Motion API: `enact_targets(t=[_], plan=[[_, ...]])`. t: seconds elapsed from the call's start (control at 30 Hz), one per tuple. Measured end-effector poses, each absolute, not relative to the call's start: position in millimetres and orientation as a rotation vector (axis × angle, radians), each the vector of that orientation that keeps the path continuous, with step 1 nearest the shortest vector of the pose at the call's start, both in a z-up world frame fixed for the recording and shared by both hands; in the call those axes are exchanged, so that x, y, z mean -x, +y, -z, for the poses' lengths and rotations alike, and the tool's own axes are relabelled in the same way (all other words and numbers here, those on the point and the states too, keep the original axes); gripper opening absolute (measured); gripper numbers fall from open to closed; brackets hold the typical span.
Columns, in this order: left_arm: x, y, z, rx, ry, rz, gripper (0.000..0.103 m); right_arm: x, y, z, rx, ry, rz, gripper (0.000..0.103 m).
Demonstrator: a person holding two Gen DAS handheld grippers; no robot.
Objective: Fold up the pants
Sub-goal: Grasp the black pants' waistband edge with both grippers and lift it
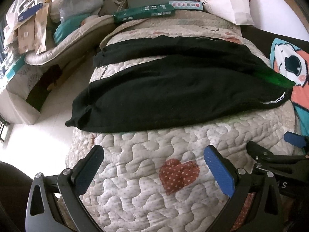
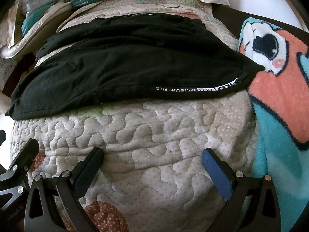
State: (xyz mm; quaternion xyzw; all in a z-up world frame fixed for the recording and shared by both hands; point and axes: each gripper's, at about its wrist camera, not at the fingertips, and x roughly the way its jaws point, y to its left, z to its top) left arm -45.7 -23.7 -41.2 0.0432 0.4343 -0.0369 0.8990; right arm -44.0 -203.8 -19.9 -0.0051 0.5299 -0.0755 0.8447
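Black pants lie spread flat on a quilted bedspread, waistband to the right with white lettering, legs running left and splitting apart. They also show in the right wrist view. My left gripper is open and empty, hovering over the quilt in front of the near leg. My right gripper is open and empty, also short of the pants' near edge. The right gripper also shows at the right edge of the left wrist view.
A teal and orange cartoon blanket lies to the right of the pants. A green box, bags and a white pillow crowd the far end. The bed's left edge drops to a pale floor.
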Motion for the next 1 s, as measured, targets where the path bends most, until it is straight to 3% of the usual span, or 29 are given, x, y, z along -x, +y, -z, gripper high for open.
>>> enact_targets(t=[0.13,0.33,0.63,0.9,1.0], plan=[[42.4,-20.8,27.9,-0.074,0.894,0.088,0.103,34.9,-208.3,8.2,0.001,1.172,0.144,0.103],[17.1,5.9,-21.9,-0.038,0.786,0.057,0.103,24.4,-230.6,-44.3,-0.086,1.051,0.138,0.103],[-83.8,62.5,-51.4,0.043,0.815,0.065,0.103,-67.6,-261.0,-125.0,-0.002,0.948,0.028,0.103],[-196.3,99.6,-22.4,0.158,0.891,0.088,0.102,-185.7,-277.8,-113.6,0.082,0.974,-0.114,0.099],[-230.8,100.0,-7.5,0.159,0.923,0.11,0.093,-223.8,-276.1,-92.2,0.09,1.002,-0.189,0.092]])
